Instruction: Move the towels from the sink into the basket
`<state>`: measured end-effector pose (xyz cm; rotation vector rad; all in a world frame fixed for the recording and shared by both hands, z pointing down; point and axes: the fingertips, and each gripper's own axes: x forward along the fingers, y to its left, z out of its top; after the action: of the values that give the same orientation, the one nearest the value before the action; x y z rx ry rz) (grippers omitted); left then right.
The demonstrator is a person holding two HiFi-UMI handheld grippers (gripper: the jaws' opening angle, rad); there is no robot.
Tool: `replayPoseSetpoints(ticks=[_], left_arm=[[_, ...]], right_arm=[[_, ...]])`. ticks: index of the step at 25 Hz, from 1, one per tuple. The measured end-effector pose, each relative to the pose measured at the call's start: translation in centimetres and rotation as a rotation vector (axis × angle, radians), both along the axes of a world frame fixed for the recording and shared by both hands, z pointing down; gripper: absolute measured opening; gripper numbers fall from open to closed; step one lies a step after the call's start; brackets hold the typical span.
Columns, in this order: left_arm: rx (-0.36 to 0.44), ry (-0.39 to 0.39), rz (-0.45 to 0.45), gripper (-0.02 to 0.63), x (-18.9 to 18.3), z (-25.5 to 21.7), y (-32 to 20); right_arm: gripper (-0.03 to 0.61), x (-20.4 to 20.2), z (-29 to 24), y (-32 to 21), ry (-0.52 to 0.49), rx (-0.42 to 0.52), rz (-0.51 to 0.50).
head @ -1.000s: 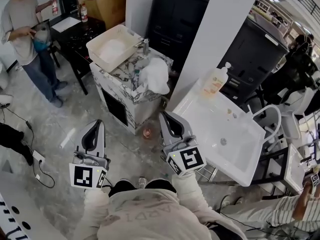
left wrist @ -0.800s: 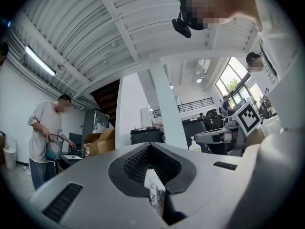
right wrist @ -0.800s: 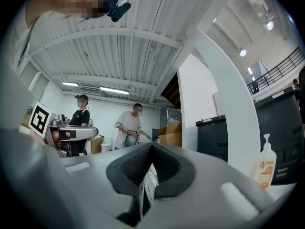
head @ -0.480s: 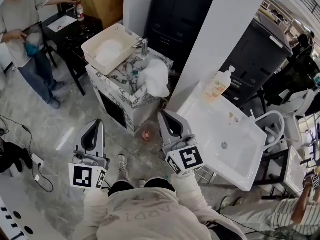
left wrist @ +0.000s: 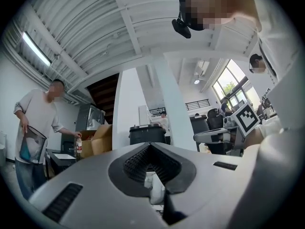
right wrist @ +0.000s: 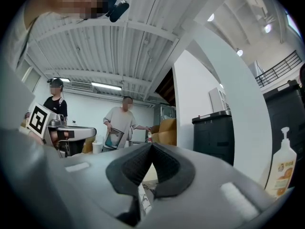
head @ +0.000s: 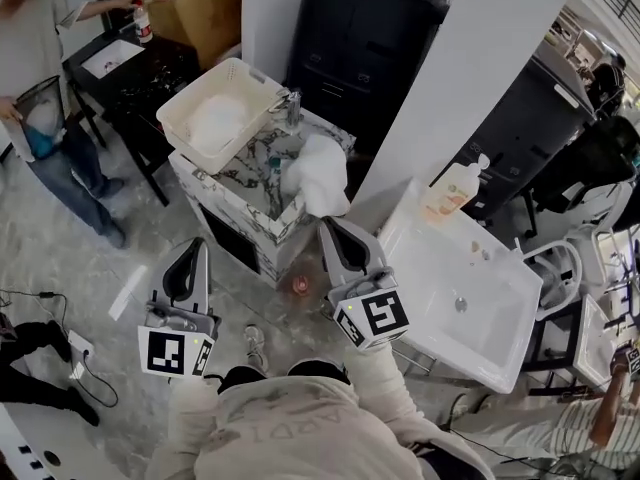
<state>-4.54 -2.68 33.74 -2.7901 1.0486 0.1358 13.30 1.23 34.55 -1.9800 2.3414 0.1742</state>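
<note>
A white towel (head: 318, 173) is heaped at the marble sink (head: 250, 173) and hangs over its right edge, beside the faucet (head: 291, 104). The cream basket (head: 176, 120) stands on the counter's far left with something white (head: 215, 118) inside it. My left gripper (head: 193, 246) is shut and holds nothing, low and to the left in front of the cabinet. My right gripper (head: 329, 230) is shut too and holds nothing, just below the hanging towel and apart from it. In the two gripper views the left gripper (left wrist: 150, 147) and the right gripper (right wrist: 151, 146) show their jaws closed together.
A white washbasin (head: 505, 308) on a frame stands at the right with a soap bottle (head: 452, 189) at its back corner. A white pillar (head: 470, 78) rises between the sinks. A person (head: 40, 118) stands at a black table (head: 130, 68) far left. Cables (head: 60, 353) lie on the floor.
The view has drawn a little closer to the marble sink. Both grippers stay shut and in the same pose. The person at the far left has shifted toward the black table.
</note>
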Motion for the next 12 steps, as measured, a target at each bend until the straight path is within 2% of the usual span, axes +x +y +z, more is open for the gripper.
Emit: replayPoseSetpoints(ticks=[12], left_arm=[[-0.015,-0.02,0.098,0.005,1.1,0.3,-11.2]], right_arm=[[0.011,1.1,1.5,-9.9,-0.017,-0.05,0.102]])
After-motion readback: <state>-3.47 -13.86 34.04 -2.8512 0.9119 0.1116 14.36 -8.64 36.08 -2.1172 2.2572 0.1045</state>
